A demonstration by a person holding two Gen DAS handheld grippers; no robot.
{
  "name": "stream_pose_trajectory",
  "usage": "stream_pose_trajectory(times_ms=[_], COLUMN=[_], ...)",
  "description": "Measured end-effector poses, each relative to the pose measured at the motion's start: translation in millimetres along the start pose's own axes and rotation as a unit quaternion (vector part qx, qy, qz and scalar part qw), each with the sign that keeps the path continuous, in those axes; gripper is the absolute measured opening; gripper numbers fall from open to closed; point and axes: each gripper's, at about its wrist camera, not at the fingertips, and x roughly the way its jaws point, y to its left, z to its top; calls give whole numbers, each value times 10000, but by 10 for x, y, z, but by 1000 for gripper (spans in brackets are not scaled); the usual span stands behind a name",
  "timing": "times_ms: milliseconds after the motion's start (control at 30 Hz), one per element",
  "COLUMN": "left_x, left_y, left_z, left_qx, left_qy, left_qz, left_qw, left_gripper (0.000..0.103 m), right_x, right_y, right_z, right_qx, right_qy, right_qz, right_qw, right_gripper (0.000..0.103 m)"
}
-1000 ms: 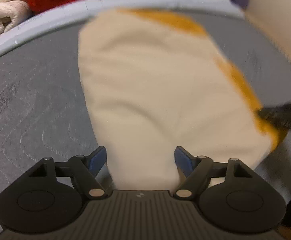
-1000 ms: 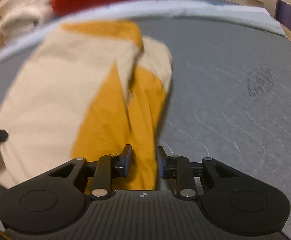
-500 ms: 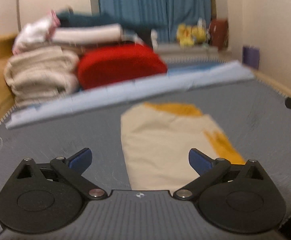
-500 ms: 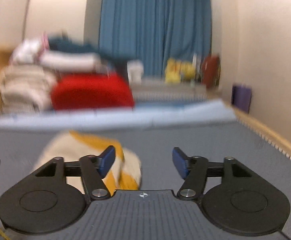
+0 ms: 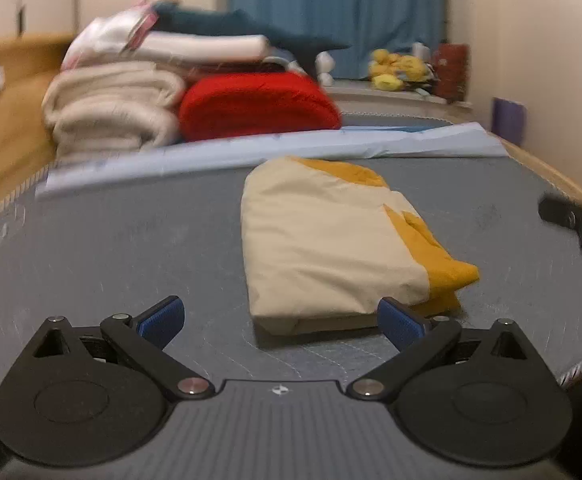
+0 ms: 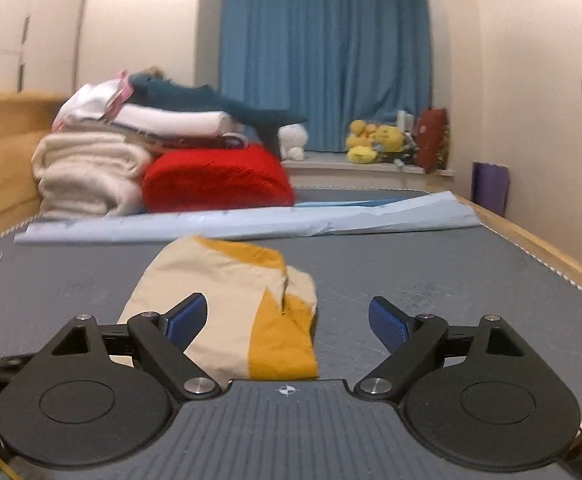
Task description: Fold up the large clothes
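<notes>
My left gripper is spread as wide as it goes, the two blue pads far apart, with nothing between them and nothing touching them. It is held clear of the surface, tipped somewhat downward. My right gripper is also spread, its jaws having just been opening, and nothing is caught between its blue pads. It sits a little flatter than the left one, pointing forward and slightly down. In the left wrist view, a dark blurred part of my right gripper shows at the right edge, well apart from the left.
</notes>
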Motion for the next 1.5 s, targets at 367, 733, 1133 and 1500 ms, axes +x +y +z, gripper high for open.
stream_pose_trajectory(times_ms=[367, 733, 1133, 1500], left_x=[444, 512, 565, 576], left_y=[69, -73, -36, -58], left_z=[30, -6, 8, 7], left_qx=[-192, 11, -121, -123], left_qy=[517, 502, 570, 591], left_qz=[39, 24, -6, -14], left_qw=[9985, 9987, 9983, 9982], left_gripper=[103, 103, 103, 103], right_x=[330, 472, 503, 520], right_y=[244, 390, 463, 499], right_z=[-109, -176, -173, -171], right_qx=[-56, -168, -154, -128], right_qy=[790, 1014, 1036, 1048], right_qz=[144, 300, 340, 341], right_qw=[9968, 9942, 9939, 9938], right_gripper=[102, 102, 102, 102])
